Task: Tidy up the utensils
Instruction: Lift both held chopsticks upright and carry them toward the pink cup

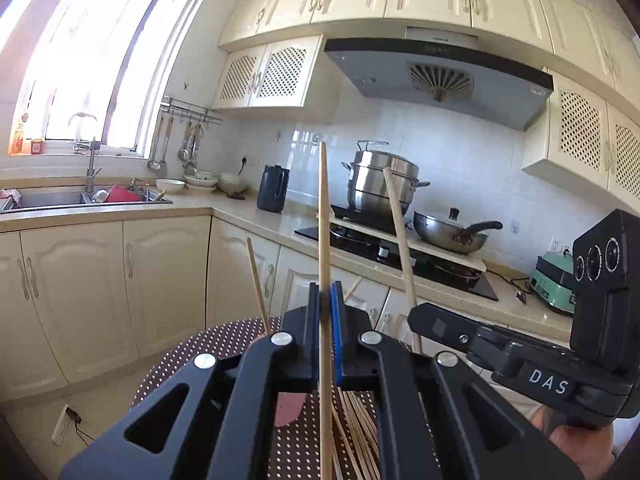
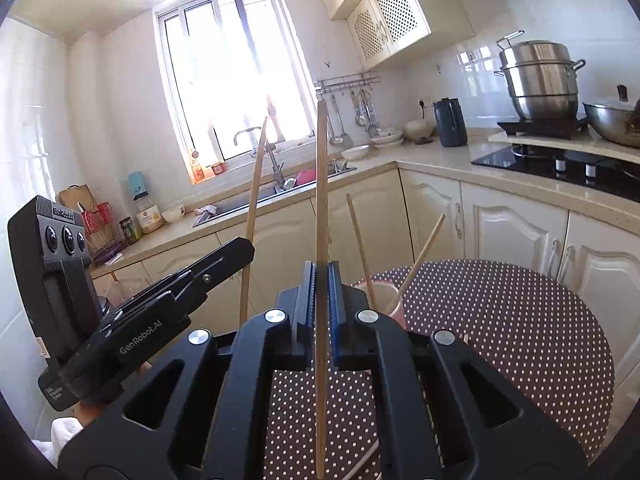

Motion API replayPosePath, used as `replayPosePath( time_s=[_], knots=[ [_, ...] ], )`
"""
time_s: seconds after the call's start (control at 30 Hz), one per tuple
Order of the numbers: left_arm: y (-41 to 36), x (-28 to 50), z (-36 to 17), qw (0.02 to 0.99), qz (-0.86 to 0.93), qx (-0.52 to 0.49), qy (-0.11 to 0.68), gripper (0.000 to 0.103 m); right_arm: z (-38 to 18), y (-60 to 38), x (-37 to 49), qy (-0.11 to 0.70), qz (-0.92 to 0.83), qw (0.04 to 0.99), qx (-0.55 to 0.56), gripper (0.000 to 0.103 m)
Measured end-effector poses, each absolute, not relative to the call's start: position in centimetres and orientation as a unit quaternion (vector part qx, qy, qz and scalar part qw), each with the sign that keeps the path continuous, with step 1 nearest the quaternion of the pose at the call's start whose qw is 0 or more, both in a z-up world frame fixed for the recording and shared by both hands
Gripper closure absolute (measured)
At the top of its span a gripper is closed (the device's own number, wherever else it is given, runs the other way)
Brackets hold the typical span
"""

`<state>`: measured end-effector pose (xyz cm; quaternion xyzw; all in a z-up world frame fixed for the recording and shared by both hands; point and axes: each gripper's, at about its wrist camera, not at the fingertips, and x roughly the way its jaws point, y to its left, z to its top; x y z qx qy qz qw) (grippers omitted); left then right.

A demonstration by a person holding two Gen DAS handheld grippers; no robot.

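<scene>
While each of your grippers is clamped on one upright chopstick, left gripper (image 1: 325, 304) and right gripper (image 2: 320, 284) hover over the dotted table (image 2: 520, 320). Next, you likely lower both sticks into the pink cup (image 2: 390, 300) near its far edge.

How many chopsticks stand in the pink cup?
2. In the pink cup, one chopstick leans left, the other chopstick leans right. The right gripper covers part of the cup; more may be hidden.
</scene>
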<state>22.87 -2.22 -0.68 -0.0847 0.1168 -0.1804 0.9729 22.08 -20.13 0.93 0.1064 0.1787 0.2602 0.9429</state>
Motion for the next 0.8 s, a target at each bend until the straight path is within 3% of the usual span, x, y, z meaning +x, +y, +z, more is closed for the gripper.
replayPosePath(
  time_s=[0.8],
  knots=[
    [-0.6, 34.6, -2.4, 0.973, -0.162, -0.159, 0.048, 0.097, 0.4, -17.3, 32.4, 0.075, 0.231, 0.964, 0.109, 0.096]
  ],
)
